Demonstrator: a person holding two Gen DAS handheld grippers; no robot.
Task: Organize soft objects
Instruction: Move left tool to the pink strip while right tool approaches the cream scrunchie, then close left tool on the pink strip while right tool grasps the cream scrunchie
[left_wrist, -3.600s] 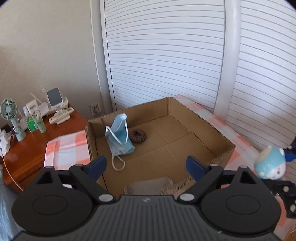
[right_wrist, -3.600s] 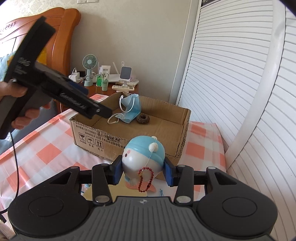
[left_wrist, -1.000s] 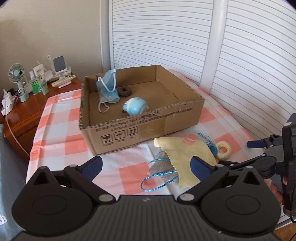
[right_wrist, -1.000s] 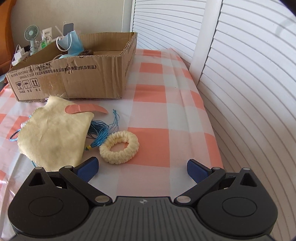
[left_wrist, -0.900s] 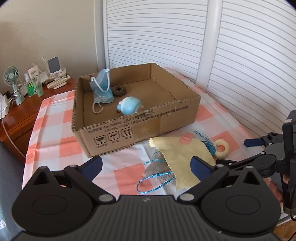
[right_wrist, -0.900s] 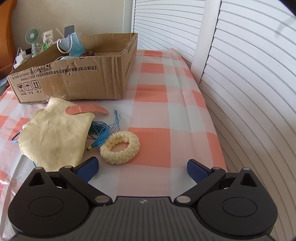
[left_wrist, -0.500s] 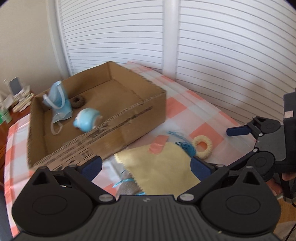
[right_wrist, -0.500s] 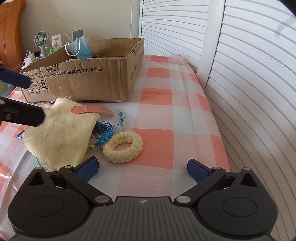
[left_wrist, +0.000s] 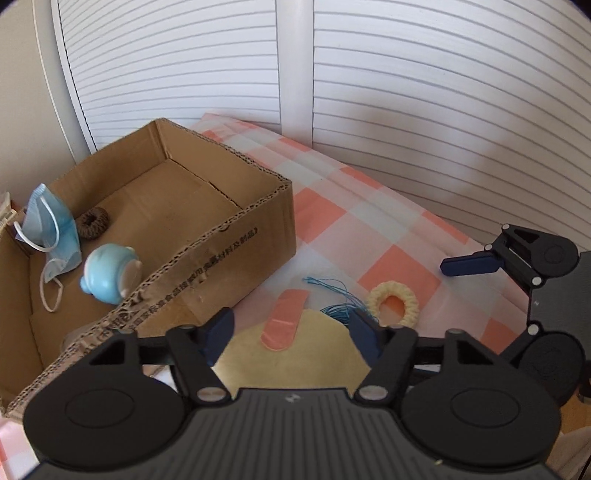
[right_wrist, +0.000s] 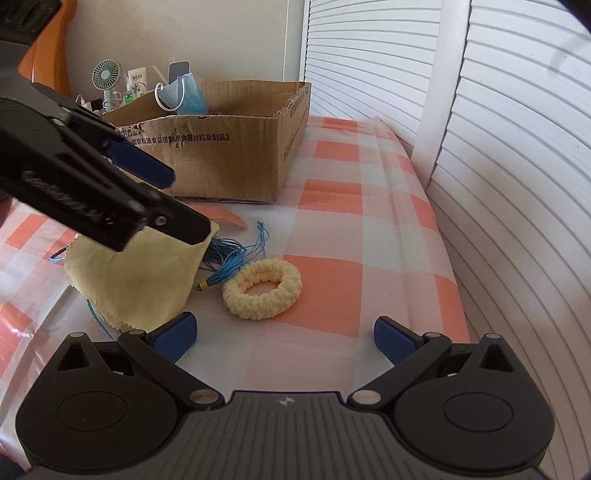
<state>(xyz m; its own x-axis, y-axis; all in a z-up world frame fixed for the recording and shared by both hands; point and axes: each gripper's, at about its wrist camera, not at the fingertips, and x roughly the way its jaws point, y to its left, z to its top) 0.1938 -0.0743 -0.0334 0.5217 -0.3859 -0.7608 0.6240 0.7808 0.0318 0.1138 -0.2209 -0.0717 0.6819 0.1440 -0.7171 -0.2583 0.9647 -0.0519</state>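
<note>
A pale yellow square of soft cloth with pinked edges (right_wrist: 136, 273) lies flat on the surface covered by an orange-and-white checked plastic sheet (right_wrist: 332, 206), just in front of the open brown corrugated cardboard box (right_wrist: 236, 162). A salmon-pink adhesive strip (left_wrist: 284, 319) rests across its far edge. Just beside the cloth lie a bundle of thin blue thread (right_wrist: 229, 258) and a cream ribbed knitted ring-shaped scrunchie (right_wrist: 263, 288); the thread's end touches the ring. The left gripper (left_wrist: 291, 332) hangs over the cloth, its blue-padded jaws closing, with the cloth and pink strip seen between them; contact cannot be confirmed. The right gripper (right_wrist: 284, 338) stands wide open and holds nothing, the scrunchie lying just beyond its fingertips. Inside the box are a round light-blue plush toy (left_wrist: 109, 275), a crumpled blue pleated face mask with white loops (left_wrist: 51, 229) propped against the wall, and a dark brown ribbed scrunchie (left_wrist: 92, 222). White slatted louvre doors (left_wrist: 443, 110) stand behind.
</note>
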